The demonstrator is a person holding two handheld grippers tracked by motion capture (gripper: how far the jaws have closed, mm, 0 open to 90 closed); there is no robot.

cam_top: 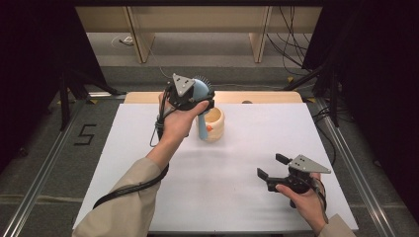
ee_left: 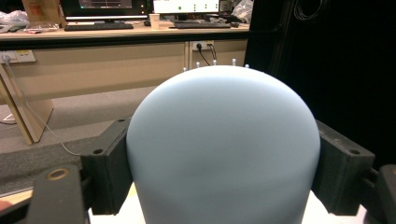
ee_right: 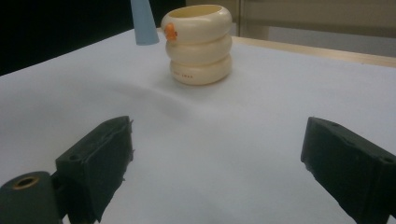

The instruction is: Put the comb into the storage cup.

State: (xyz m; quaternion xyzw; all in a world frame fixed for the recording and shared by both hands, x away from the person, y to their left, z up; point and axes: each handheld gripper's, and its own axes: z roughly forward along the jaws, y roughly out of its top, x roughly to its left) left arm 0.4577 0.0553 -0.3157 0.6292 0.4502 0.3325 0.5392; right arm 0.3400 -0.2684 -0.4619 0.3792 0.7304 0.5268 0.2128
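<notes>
The brush (cam_top: 201,106) is held upright just left of the cup (cam_top: 214,124) at the table's (cam_top: 237,197) far side; the right claw (cam_top: 271,167) is placed near right.

Pale blue hairbrush (cam_top: 202,101) upright, handle tip down beside cream ribbed cup (cam_top: 214,124) on table.
</notes>
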